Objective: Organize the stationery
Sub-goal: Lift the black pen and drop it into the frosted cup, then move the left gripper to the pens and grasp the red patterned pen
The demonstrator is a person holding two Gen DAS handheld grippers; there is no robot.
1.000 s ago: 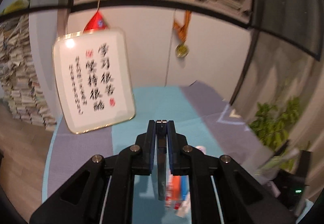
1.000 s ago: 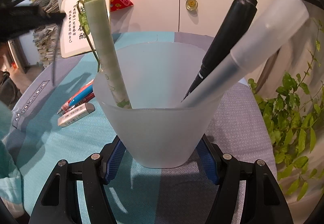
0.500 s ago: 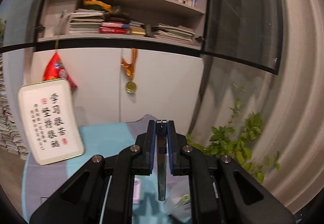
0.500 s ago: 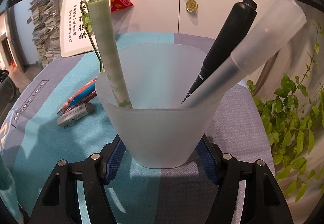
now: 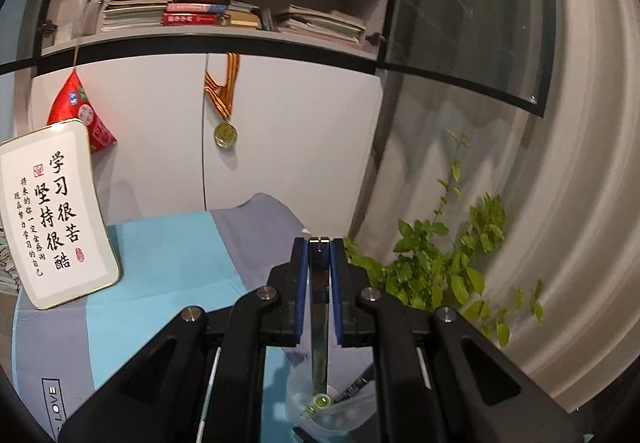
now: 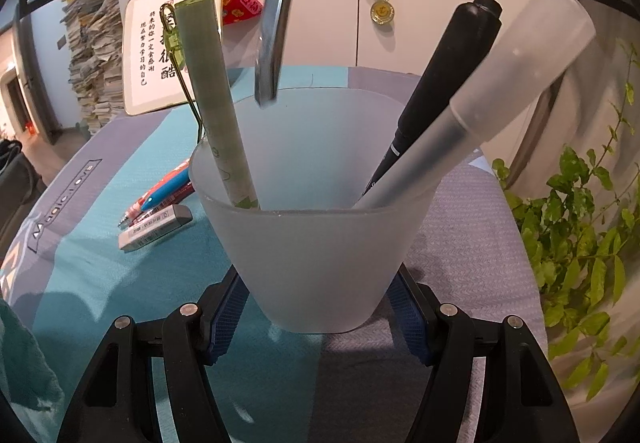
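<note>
Right gripper [image 6: 320,323] clamps the frosted pen cup [image 6: 316,235] on the table. Left gripper [image 5: 319,243], pinched shut on a flat metal ruler [image 6: 276,23], hangs its tip over the cup mouth – next: lower it in btwn pens, then release. Eraser [image 6: 154,227] and pens [image 6: 164,191] wait beyond.

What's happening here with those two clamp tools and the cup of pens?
A person is tidying stationery with a hand-held gripper in each hand. The right gripper clamps a frosted plastic cup on the table; a green pen, a black pen and a frosted pen already stand in it. The left gripper pinches a thin metal ruler and hangs it over the cup's mouth, its tip about at the rim. More pens and an eraser lie on the cloth beside the cup.
</note>
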